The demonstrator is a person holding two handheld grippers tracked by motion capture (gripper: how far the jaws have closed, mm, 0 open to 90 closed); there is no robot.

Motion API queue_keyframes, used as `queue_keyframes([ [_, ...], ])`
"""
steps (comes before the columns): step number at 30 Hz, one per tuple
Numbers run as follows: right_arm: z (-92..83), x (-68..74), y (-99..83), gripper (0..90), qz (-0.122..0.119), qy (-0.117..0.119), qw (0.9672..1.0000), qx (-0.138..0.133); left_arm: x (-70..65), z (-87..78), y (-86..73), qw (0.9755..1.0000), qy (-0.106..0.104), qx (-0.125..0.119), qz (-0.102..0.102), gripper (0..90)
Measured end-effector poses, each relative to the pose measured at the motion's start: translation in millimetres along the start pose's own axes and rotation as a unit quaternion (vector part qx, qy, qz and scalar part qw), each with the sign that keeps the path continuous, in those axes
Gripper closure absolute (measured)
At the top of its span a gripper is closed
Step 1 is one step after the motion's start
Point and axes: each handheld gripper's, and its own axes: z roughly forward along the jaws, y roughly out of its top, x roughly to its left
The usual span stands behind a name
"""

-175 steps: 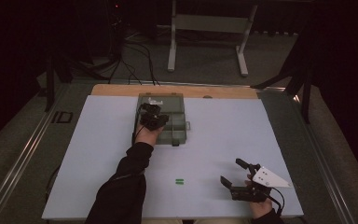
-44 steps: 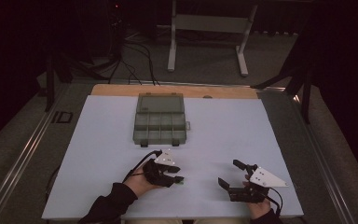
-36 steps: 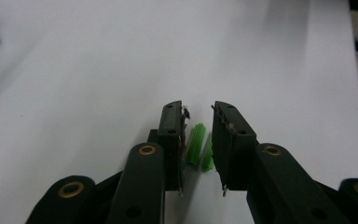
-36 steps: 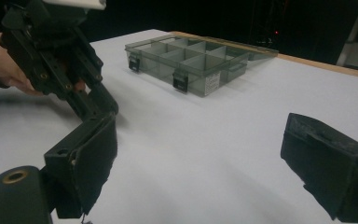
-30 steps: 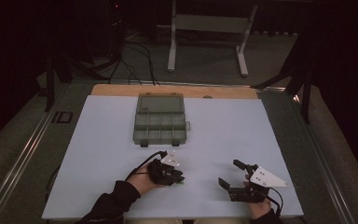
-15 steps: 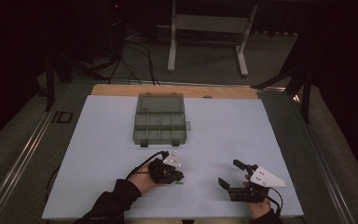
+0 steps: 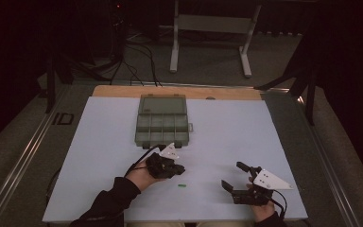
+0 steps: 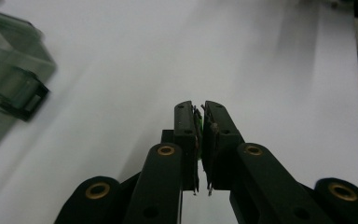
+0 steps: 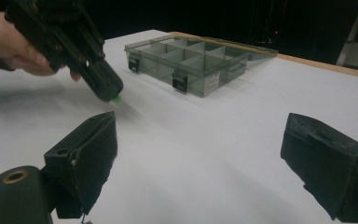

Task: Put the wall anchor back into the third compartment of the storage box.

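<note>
While the left gripper [image 7: 174,169] hangs over the white sheet [image 7: 99,142] on the desk, toward the near edge and left of the middle, its two black jaws are pressed almost together on a small green piece [image 8: 198,128]. In the left gripper view that piece shows as a thin green sliver between the jaw faces, and in the right gripper view a green tip pokes out under the jaw ends, just above the sheet. A person's left hand [image 7: 142,172] wraps the tool, with a dark sleeve [image 7: 106,205] coming in from the near edge.

A second small green piece [image 7: 182,185] lies flat on the sheet, just beside the left gripper on its near-right side and between the two tools.

The right gripper [image 7: 240,180] sits near the near right corner of the sheet, held by the right hand [image 7: 263,210], with its grey three-cornered plate [image 7: 268,179] on top. Its jaws stand wide apart, with nothing between them.

A clear, greenish compartment box [image 7: 163,124] rests on the sheet toward the far edge, around the middle, well apart from both tools. Its lid is laid back toward the far side, so the divided cells are open. Whether anything lies in the cells I cannot tell.
</note>
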Motion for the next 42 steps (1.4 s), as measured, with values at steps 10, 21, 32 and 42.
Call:
queue_keyframes([
  [10,-0.2,0.0,0.1,10.7,0.0,0.0,1.0,0.0,7.2,-21.9,14.1,0.9996,0.019,-0.019,-0.009,83.5],
  [21,0.1,0.5,0.2,10.8,0.0,0.001,1.0,0.001,26.8,-45.3,28.6,0.9959,0.066,-0.05,-0.035,83.4],
  [32,-0.1,0.5,0.2,10.8,0.0,0.001,1.0,-0.001,43.7,-53.1,38.7,0.9899,0.112,-0.067,-0.055,83.4],
  [42,-0.1,0.6,0.3,10.8,-0.001,0.001,1.0,-0.001,66.7,-57.1,47.6,0.9769,0.166,-0.088,-0.101,83.4],
])
